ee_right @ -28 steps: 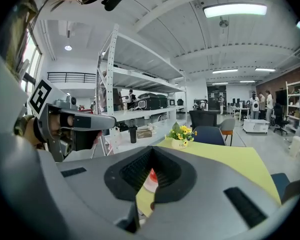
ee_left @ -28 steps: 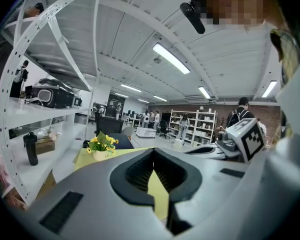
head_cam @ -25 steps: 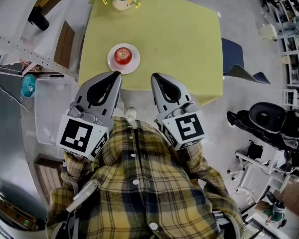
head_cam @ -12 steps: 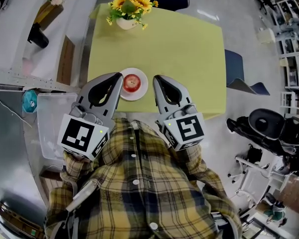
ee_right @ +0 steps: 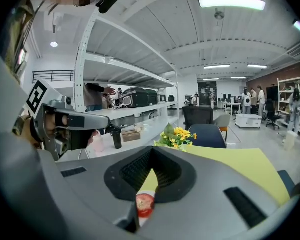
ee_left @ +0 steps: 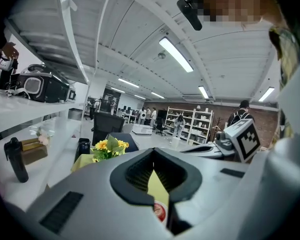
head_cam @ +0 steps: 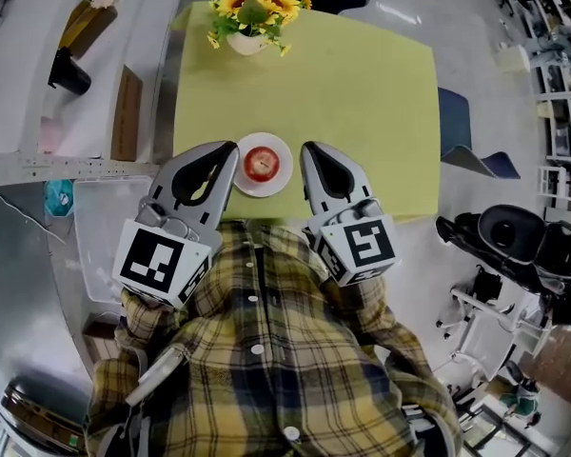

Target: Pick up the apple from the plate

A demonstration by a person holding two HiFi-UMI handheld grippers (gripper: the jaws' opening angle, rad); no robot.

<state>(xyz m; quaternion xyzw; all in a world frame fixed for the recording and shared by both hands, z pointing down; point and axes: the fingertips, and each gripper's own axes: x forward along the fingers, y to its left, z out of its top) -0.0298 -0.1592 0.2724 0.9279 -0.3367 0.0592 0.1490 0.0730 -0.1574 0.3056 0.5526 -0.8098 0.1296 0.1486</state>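
A red apple point(head_cam: 262, 164) lies on a small white plate point(head_cam: 282, 181) near the front edge of the yellow-green table point(head_cam: 362, 93). My left gripper point(head_cam: 230, 148) is just left of the plate and my right gripper point(head_cam: 309, 148) just right of it, tips level with the apple. Both are shut and hold nothing. In the left gripper view the left gripper point(ee_left: 154, 151) has its jaw tips together, and the apple point(ee_left: 160, 212) shows low through the gap behind them. The right gripper point(ee_right: 152, 150) looks the same in its own view, with the apple point(ee_right: 145, 204) below the tips.
A pot of sunflowers point(head_cam: 252, 12) stands at the table's far left corner. A blue chair point(head_cam: 466, 131) sits at the table's right side. To the left are a white bench with a black bottle point(head_cam: 68, 69) and a clear plastic bin point(head_cam: 100, 236).
Both grippers have come forward together to the table. The plate was well ahead of the tips a second ago and now lies between them.
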